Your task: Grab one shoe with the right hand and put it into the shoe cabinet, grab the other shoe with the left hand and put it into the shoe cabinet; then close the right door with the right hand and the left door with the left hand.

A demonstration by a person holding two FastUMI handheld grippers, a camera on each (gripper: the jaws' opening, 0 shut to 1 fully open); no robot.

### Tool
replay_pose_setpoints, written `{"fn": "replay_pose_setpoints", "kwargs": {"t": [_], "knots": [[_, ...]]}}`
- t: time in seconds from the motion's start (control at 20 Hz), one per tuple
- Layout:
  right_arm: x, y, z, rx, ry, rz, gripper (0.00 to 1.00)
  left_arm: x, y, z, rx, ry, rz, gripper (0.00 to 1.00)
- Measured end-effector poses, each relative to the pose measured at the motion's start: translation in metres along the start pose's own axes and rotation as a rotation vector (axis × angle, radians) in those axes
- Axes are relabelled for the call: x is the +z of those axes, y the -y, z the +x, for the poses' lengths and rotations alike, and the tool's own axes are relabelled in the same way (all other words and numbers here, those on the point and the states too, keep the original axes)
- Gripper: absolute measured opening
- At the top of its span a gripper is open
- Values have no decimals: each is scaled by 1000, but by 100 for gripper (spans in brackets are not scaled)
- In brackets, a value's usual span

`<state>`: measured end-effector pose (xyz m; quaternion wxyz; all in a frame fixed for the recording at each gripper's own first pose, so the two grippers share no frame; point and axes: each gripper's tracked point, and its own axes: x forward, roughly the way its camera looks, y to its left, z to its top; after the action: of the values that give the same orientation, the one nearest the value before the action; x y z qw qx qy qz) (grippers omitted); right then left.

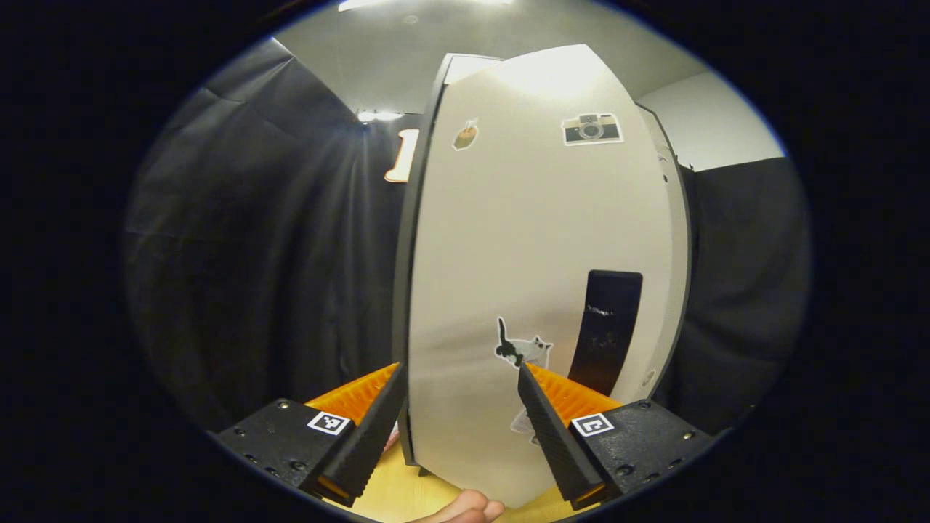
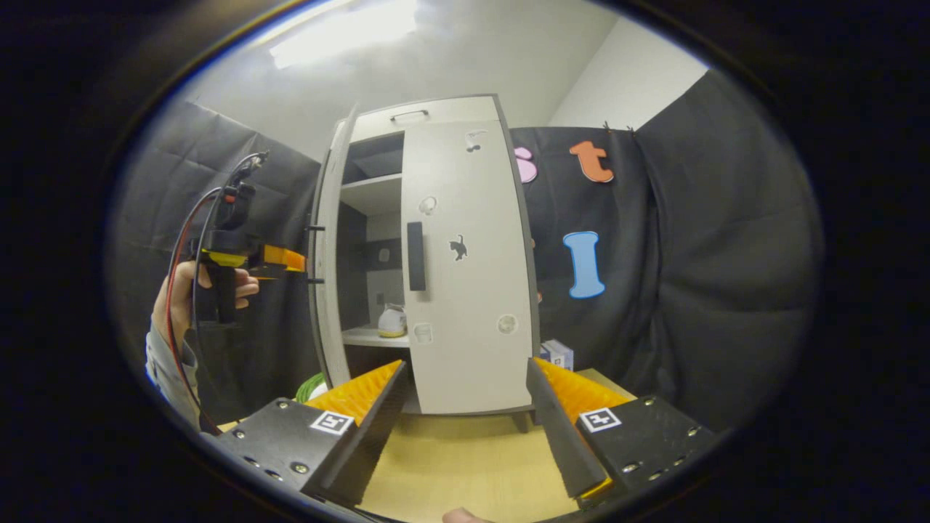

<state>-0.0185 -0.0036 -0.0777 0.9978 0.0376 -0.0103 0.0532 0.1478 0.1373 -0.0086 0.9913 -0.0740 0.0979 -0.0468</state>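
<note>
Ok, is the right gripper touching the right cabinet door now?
Apart. In the right gripper view the right gripper hangs back from the right door, with a stretch of bare table between its open jaws and the door's foot.

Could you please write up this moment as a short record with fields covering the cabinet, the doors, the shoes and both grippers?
cabinet: shoe cabinet, upright on the wooden surface
right door: right door looks closed
left door: left door open, swung outward
shoes: one shoe on a shelf inside; the other cannot be told
left gripper: left gripper open, at the left door's edge
right gripper: right gripper open, holding nothing, back from the cabinet
</note>
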Motion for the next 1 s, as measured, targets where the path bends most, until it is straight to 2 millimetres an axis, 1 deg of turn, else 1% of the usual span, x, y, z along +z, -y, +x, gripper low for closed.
{"fn": "replay_pose_setpoints", "kwargs": {"t": [0.05, 0.1, 0.2, 0.25, 0.3, 0.4, 0.5, 0.55, 0.6, 0.65, 0.7, 0.95, 1.0], "knots": [[1, 2, -1, -7, -1, -5, 96, -6, -2, -4, 5, -13, 11, 91], [-1, 2, -1, -12, -2, -9, 96, -11, -4, -13, 6, -12, 20, 95], [-1, 2, -3, -12, -7, -18, 96, -15, -5, -33, 2, -17, 36, 95], [-1, 1, -4, -10, -10, -20, 96, -15, -3, -43, 5, -16, 38, 92], [-1, 1, -4, -7, -10, -22, 96, -15, -3, -50, 5, -13, 41, 96], [0, 0, -4, -3, -7, -26, 96, -17, -2, -59, 16, -10, 48, 96], [0, -2, -4, 6, -6, -30, 97, -19, -7, -69, 33, -2, 54, 96], [0, -3, -4, 7, -5, -33, 97, -19, -10, -77, 44, -1, 57, 96], [-1, -2, -4, 2, -5, -38, 97, -20, -12, -83, 51, 3, 57, 99], [-1, 0, -4, -8, -9, -39, 96, -21, -13, -89, 57, 6, 54, 96], [-2, -1, -5, -13, -14, -35, 97, -21, -14, -95, 59, 11, 50, 96], [-2, -1, -3, -14, -22, -41, 97, -26, -11, -130, 47, 38, 43, 96], [-2, -1, -2, -9, -24, -48, 96, -28, -10, -134, 42, 38, 32, 96]]}}
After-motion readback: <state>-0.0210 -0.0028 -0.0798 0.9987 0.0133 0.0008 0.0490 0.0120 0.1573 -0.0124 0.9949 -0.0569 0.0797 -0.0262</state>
